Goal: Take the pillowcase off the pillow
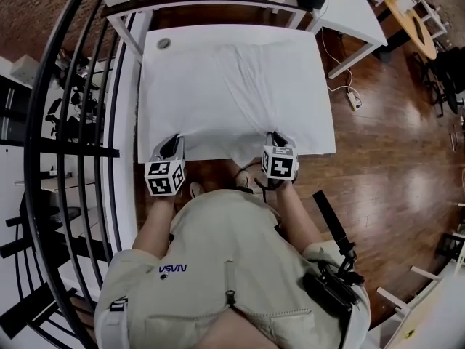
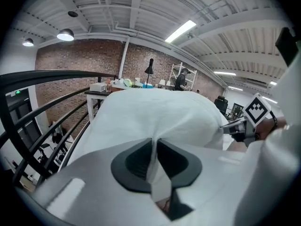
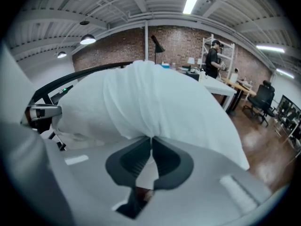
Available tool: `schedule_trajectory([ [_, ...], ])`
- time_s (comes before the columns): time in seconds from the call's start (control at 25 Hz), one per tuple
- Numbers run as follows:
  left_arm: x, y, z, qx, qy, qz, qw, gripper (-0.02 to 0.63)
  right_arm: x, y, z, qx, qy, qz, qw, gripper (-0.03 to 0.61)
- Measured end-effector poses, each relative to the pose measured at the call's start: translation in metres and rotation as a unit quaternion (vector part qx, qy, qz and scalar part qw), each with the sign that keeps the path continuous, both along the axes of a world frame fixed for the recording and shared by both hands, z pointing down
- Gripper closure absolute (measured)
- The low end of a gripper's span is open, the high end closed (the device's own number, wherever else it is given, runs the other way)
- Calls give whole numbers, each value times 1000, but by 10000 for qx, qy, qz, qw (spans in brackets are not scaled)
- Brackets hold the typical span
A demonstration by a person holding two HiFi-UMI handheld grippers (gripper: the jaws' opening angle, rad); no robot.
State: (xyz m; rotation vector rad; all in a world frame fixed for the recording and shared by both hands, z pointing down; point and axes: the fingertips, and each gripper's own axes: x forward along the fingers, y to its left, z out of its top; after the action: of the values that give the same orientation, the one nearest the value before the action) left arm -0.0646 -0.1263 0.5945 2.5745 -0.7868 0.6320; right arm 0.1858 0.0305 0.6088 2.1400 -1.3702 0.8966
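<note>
Your left gripper (image 1: 173,144) is pinched shut on the pillowcase (image 1: 232,86) at its near-left edge. Your right gripper (image 1: 276,138) is clamped tight the same way on the near-right edge.

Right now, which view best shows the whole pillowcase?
The head view: it shows the pillowcase whole, lying on the white table, with the left gripper and right gripper at its near edge. Each gripper view shows only that near end bulging up, its fabric pinched between the jaws.

The pillowcase (image 1: 240,93) is white, the table (image 1: 150,86) white, the floor (image 1: 392,158) glossy brown, the railing (image 1: 73,151) black
</note>
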Motion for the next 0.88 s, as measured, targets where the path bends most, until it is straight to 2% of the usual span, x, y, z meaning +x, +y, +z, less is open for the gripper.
schedule_trajectory([
  [0.08,4,5,-7,37,31,99,9999,553,-5,2,-7,28,-141,-136,9998,552],
  [0.2,5,17,-20,98,96,266,9996,533,-17,8,-21,164,-361,-375,9985,499],
  [0.28,4,25,-29,81,153,340,9993,493,-25,11,-31,279,-463,-483,9974,482],
  [0.48,10,44,-51,69,311,614,9976,419,-34,4,-70,754,-457,-677,9938,482],
  [0.68,35,46,-85,373,484,749,9953,407,-27,-21,-103,1211,-272,-939,9878,482],
  [0.88,62,30,-107,658,414,752,9941,383,-14,-38,-121,1475,-209,-1191,9816,482],
])
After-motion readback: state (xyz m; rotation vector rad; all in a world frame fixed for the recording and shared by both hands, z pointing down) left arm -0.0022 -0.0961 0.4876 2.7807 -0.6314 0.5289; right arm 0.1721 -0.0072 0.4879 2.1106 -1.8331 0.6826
